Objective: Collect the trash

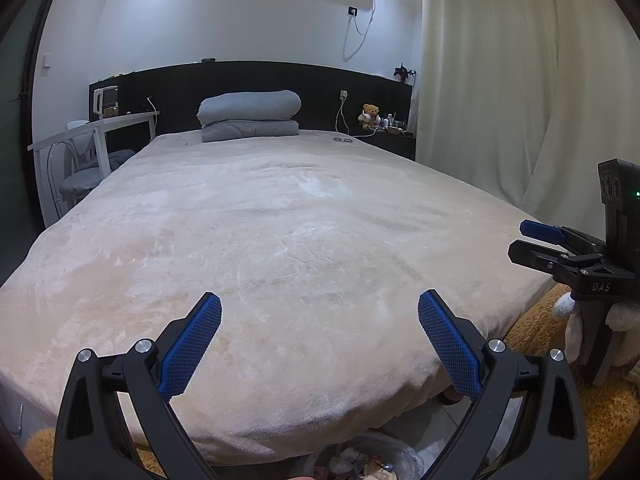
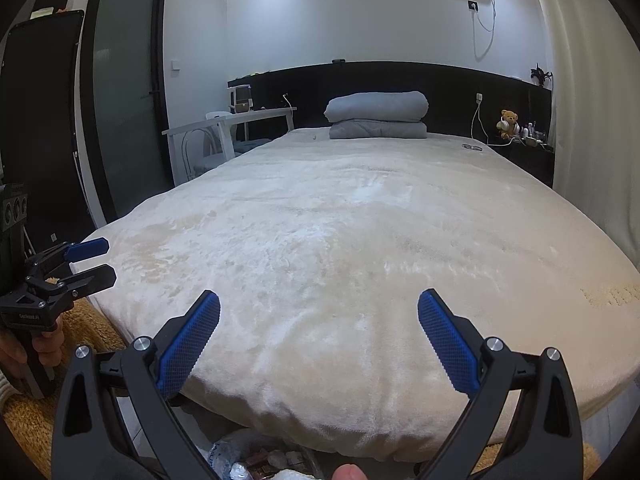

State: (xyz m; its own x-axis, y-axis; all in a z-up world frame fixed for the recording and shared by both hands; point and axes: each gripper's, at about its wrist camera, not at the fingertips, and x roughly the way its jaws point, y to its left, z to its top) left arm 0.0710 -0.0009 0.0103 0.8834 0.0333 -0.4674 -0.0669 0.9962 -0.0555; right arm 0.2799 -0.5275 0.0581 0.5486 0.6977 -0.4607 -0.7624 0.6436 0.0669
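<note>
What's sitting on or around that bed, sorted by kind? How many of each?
Folded grey quilts: 1
Teddy bears: 1
Glasses on the bed cover: 1
White tables: 1
Handheld tools, left tool and right tool, both open: 2
Bags of trash on the floor: 1
Total: 7

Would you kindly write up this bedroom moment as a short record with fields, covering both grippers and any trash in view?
setting: wide bed with cream plush blanket, viewed from its foot
left gripper: open, holds nothing, over the bed's foot
right gripper: open, holds nothing, alongside the left
trash: clear plastic bag of crumpled litter on the floor below the bed's foot
on bed: folded grey quilt by the black headboard
bedside: brown teddy bear on the right shelf
beside bed: white table on the left
</note>
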